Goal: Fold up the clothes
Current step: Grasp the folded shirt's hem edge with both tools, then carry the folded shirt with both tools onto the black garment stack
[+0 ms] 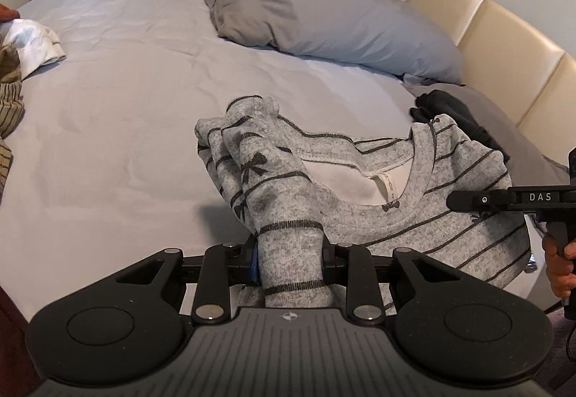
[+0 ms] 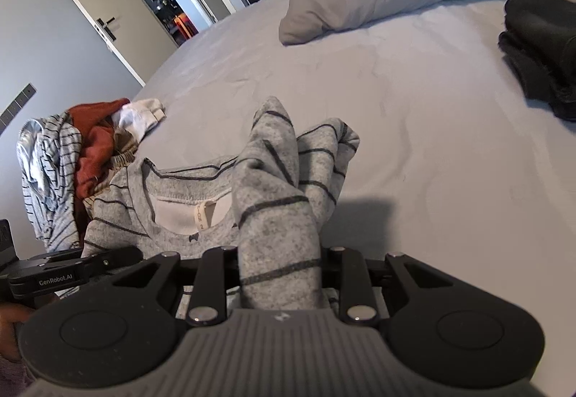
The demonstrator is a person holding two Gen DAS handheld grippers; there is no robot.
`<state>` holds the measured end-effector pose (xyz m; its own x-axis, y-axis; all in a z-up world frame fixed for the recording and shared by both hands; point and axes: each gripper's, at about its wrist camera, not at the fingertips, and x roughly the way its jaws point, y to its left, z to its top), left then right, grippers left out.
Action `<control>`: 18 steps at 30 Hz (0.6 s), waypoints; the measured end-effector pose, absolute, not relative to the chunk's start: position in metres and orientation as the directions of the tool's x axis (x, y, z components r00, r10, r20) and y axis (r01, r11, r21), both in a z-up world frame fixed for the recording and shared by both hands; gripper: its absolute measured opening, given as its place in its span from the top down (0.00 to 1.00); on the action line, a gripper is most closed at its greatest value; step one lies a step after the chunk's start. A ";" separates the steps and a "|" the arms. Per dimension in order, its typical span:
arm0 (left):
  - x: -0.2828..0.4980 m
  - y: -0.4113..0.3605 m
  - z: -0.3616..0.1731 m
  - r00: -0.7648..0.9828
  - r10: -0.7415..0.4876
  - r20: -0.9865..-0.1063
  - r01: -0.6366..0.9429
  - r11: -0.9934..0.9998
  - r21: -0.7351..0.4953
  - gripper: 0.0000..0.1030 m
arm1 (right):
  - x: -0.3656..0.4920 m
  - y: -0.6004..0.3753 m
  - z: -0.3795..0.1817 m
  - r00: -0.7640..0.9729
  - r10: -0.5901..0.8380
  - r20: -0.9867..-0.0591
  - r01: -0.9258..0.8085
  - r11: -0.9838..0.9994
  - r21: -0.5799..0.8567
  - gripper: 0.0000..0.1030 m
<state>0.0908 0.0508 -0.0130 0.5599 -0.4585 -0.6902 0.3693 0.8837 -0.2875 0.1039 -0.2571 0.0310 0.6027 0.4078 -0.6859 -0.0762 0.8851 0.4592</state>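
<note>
Left gripper: the left gripper (image 1: 291, 264) has its jaws closed on a bunched fold of the grey striped top (image 1: 414, 217), the cloth filling the gap between them.
Right gripper: the right gripper (image 2: 280, 274) is likewise clamped on a bunch of the same top (image 2: 180, 228), fabric rising in a peak beyond its jaws.
Hand: in the left wrist view a hand (image 1: 559, 267) shows at the right edge, on the handle of the right gripper.
Top's place: it spans the two grippers at the near edge of the bed (image 1: 126, 145), neckline and white label facing up, both gripped ends raised, the middle sagging.
Near edge: the bed's near rim runs just under the grippers; part of the top hangs over it.
Left side: a heap of unfolded clothes (image 2: 72, 159), striped, rust and white, sits at the bed's left edge, close to the top's left shoulder.
Right side: dark clothing (image 1: 457, 120) lies just beyond the top's right shoulder, near the cream headboard (image 1: 504, 44).
Open room: the sheet between the top and the pillows is bare and wide, lightly wrinkled.
Far: grey pillows (image 1: 306, 15) lie against the headboard; beyond the bed's far edge a door (image 2: 108, 8) stands open.
</note>
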 end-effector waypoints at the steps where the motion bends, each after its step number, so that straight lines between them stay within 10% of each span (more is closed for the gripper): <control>1: 0.088 0.047 -0.010 0.559 -0.459 -0.690 0.377 0.883 -0.281 0.76 | 0.100 -0.259 0.035 0.604 0.406 -0.685 -0.077 0.886 0.457 0.73; 18: 0.076 -0.046 0.017 0.521 -0.542 -0.660 0.476 0.826 -0.302 0.76 | 0.056 -0.367 0.073 0.647 0.381 -0.661 0.006 0.864 0.504 0.73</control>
<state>0.0761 -0.0455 0.0172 0.5206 -0.5420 -0.6597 0.4763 0.8256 -0.3025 0.0557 -0.3672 0.0729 0.6467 0.3814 -0.6606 0.0057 0.8636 0.5041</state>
